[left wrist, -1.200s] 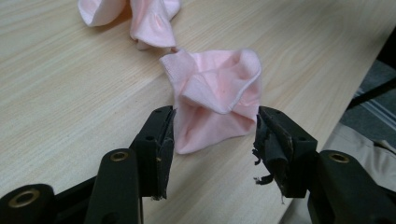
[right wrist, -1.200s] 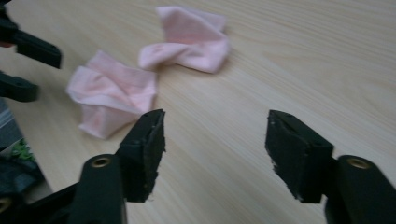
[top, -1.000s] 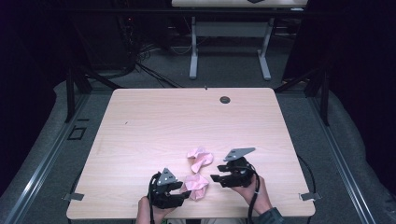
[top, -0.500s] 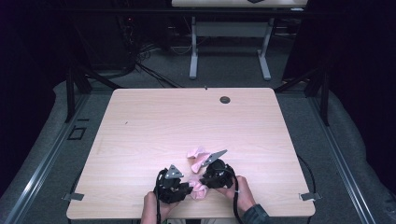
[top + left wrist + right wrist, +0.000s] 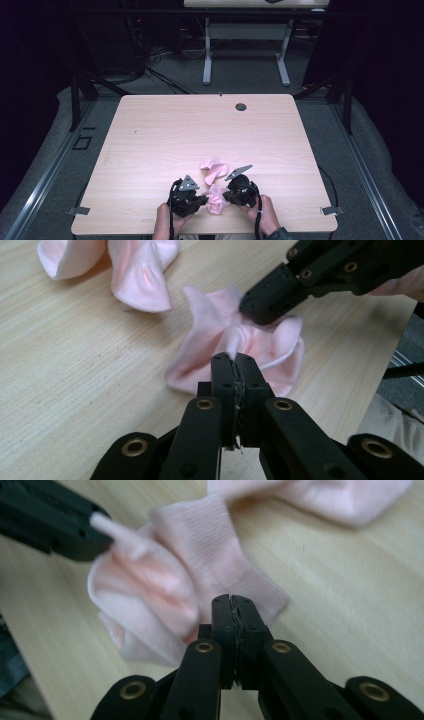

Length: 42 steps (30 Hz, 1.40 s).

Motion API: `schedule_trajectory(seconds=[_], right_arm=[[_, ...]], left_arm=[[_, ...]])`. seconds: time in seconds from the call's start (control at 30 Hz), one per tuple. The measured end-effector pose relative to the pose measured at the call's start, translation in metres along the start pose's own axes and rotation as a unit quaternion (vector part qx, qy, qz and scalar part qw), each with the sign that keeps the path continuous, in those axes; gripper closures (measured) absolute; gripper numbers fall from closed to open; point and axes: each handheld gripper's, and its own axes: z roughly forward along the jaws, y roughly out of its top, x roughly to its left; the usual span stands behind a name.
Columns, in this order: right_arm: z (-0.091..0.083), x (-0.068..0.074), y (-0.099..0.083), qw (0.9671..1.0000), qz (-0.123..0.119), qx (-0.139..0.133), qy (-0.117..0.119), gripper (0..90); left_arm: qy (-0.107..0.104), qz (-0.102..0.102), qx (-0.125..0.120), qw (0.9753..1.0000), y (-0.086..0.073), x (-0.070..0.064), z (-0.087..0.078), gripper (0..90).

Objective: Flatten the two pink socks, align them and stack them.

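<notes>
A crumpled pink sock (image 5: 215, 200) lies near the table's front edge, between my two grippers. My left gripper (image 5: 202, 199) is shut on a pinched fold of it (image 5: 233, 356). From the other side, my right gripper (image 5: 226, 196) is shut on the sock's ribbed cuff (image 5: 232, 599). In the left gripper view the right gripper's jaws (image 5: 265, 302) bite into the sock's far side. A second pink sock (image 5: 214, 170) lies loose just behind, untouched; it also appears in the left gripper view (image 5: 135, 270) and the right gripper view (image 5: 320, 495).
The light wooden table (image 5: 200, 130) has a small dark cable hole (image 5: 241, 106) near its back edge. The front edge runs just under the person's hands (image 5: 267, 216). Another table's legs (image 5: 245, 50) stand on the floor beyond.
My right gripper has moved left onto the near sock and my left gripper has come in slightly right; both now pinch that sock. The far sock has not moved.
</notes>
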Motion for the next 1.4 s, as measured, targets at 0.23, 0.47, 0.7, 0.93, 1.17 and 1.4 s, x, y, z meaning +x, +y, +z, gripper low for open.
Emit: schedule_trajectory(seconds=[0.23,0.47,0.7,0.93,1.17,1.4], right_arm=[[-0.016,-0.006,0.004,0.9982,-0.042,-0.044,0.000,55.7],[0.006,-0.015,0.016,0.9983,-0.051,-0.010,0.024,64.1],[-0.001,-0.018,0.007,0.9989,-0.027,-0.035,0.019,86.0],[-0.029,-0.023,-0.006,0.9969,0.016,-0.076,-0.011,86.8],[-0.052,-0.024,-0.025,0.9911,0.076,-0.100,-0.043,86.1],[-0.044,-0.023,-0.046,0.9952,0.062,-0.069,-0.031,63.5]], left_arm=[[-0.016,0.007,-0.001,0.9999,0.002,-0.001,-0.001,88.7],[-0.020,0.013,-0.003,0.9997,0.000,0.000,-0.003,88.8],[-0.022,0.015,-0.011,0.9996,0.002,0.004,-0.011,88.8],[-0.012,0.014,-0.024,0.9995,0.002,0.009,-0.023,88.8],[-0.004,0.013,-0.023,0.9997,0.001,0.014,-0.025,88.8],[-0.004,0.003,0.002,1.0000,-0.016,0.016,-0.021,88.1]])
